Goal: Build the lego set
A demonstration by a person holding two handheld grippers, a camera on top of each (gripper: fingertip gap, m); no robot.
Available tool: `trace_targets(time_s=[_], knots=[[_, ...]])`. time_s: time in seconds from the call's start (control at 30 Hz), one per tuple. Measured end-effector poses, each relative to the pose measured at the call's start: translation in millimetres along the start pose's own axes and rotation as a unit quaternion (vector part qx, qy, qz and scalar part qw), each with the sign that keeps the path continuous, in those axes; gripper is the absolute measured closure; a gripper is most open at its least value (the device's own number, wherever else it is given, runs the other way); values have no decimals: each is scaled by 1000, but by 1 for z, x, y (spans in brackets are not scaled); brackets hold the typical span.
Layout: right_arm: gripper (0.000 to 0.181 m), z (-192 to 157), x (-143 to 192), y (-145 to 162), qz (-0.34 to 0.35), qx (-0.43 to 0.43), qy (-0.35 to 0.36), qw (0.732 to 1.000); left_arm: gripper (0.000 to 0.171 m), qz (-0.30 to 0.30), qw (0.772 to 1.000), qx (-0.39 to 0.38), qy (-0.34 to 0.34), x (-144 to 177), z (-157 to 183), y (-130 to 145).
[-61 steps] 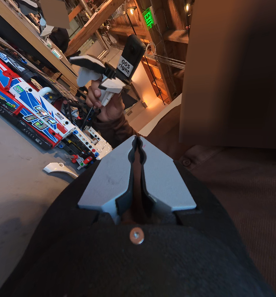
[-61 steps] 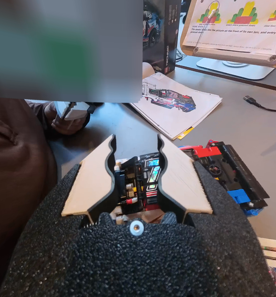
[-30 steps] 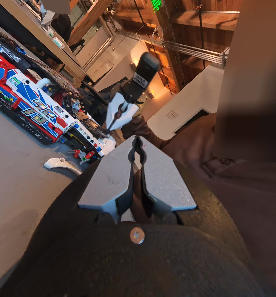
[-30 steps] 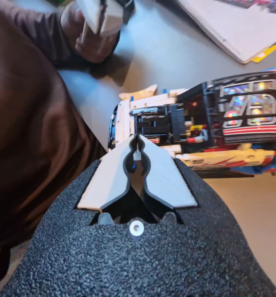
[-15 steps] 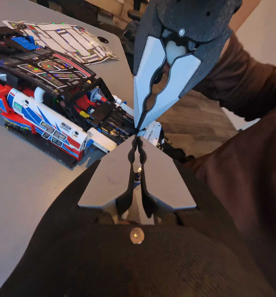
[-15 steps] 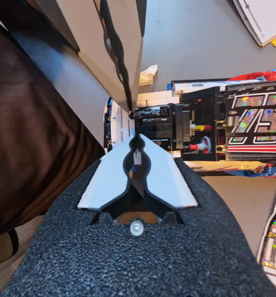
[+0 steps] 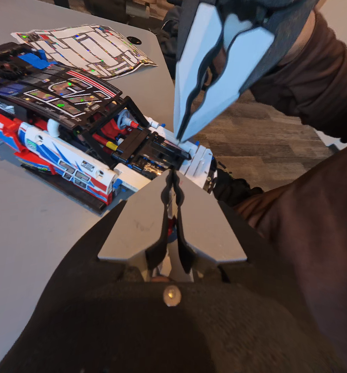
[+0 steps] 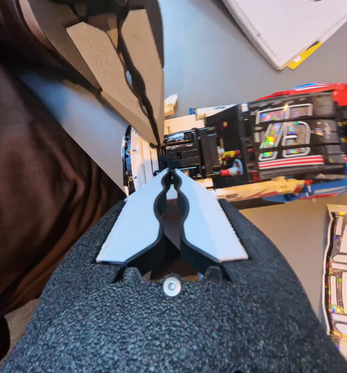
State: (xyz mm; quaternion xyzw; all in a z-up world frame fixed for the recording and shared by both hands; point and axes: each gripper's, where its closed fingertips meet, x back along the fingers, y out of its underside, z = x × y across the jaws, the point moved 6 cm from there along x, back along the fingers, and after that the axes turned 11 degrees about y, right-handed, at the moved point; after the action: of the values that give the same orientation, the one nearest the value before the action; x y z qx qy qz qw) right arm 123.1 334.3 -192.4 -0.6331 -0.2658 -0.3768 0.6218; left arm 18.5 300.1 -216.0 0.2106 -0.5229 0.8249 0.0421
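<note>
Both grippers closed at the rear end of the lego car

The left gripper (image 7: 171,171) and right gripper (image 7: 179,139) have their fingers pressed together, holding nothing visible, tips meeting the white tail of the lego car (image 7: 71,129). The car stretches away beyond them on the grey table (image 7: 27,232); farther off lies a sticker sheet (image 7: 83,50).

My left gripper (image 7: 171,171) and right gripper (image 8: 171,170) have pale wedge fingers with wavy black edges, grainy black bodies, one silver screw (image 8: 171,286) each, brown sleeves (image 7: 318,76) behind.
</note>
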Motion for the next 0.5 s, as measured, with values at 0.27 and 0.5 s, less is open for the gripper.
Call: trace_targets(time_s=[0.27,0.5], knots=[[175,43,37,22,110,-116,99,982,171,59,997,48,-23,37,1,14],[159,53,43,40,221,-181,85,955,171,111,988,77,-81,67,7,42]])
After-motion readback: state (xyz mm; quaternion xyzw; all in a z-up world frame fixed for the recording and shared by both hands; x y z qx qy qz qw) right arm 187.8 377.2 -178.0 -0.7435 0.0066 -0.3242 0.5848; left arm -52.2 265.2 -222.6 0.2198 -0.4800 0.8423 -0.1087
